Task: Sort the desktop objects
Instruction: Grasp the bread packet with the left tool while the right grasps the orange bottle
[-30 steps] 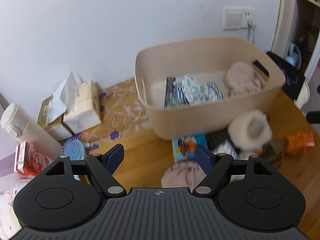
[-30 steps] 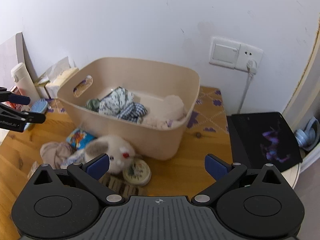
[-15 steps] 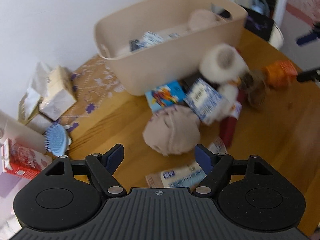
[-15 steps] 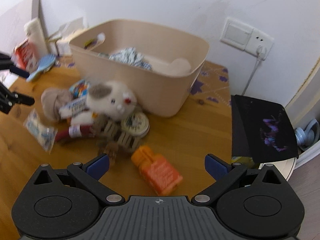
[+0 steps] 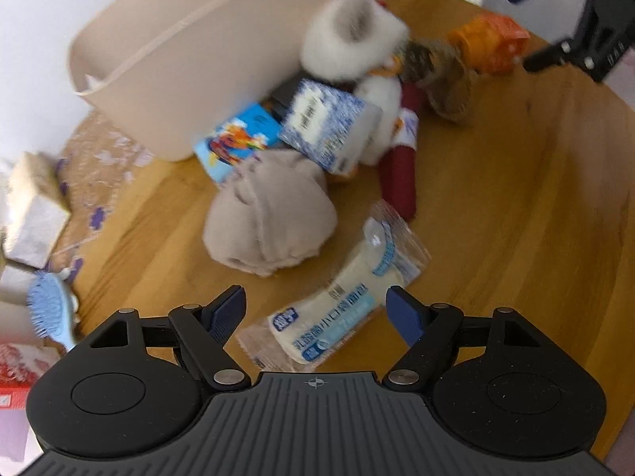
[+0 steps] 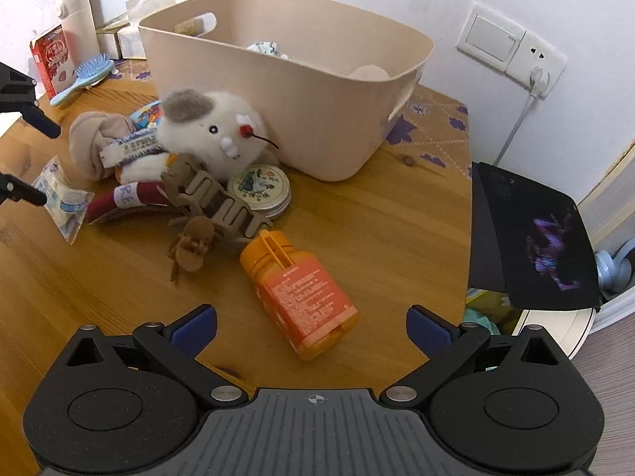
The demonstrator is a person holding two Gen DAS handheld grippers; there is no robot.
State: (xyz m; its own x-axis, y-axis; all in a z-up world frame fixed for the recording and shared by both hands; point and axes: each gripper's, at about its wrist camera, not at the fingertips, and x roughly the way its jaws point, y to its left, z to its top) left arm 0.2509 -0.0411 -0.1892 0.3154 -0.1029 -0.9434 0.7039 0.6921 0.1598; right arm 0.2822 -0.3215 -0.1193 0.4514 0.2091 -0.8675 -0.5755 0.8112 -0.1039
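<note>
My left gripper point(image 5: 315, 309) hangs open just above a clear-wrapped white snack packet point(image 5: 345, 301) on the wooden table, the packet lying between its blue pads without touching them. Beyond it lie a beige cloth bundle point(image 5: 270, 222), a blue-white box point(image 5: 329, 123) and a white plush mouse point(image 5: 353, 39). My right gripper point(image 6: 311, 327) is open over an orange bottle point(image 6: 301, 289) lying on its side. The beige basket point(image 6: 317, 91) stands behind the pile and holds clothes.
A round tin point(image 6: 260, 192), a brown hair clip point(image 6: 222, 202) and a dark red pouch point(image 6: 127, 200) lie in the pile. A blue hairbrush point(image 6: 85, 77), red carton point(image 6: 51, 57), white flask point(image 6: 77, 20) and tissue boxes point(image 5: 33, 206) stand at the left. A black pad point(image 6: 532, 238) overhangs the right table edge.
Both grippers have sunk toward the table and tipped downward. The snack packet has come between the left pads, the orange bottle under the right ones. Both stayed open.
</note>
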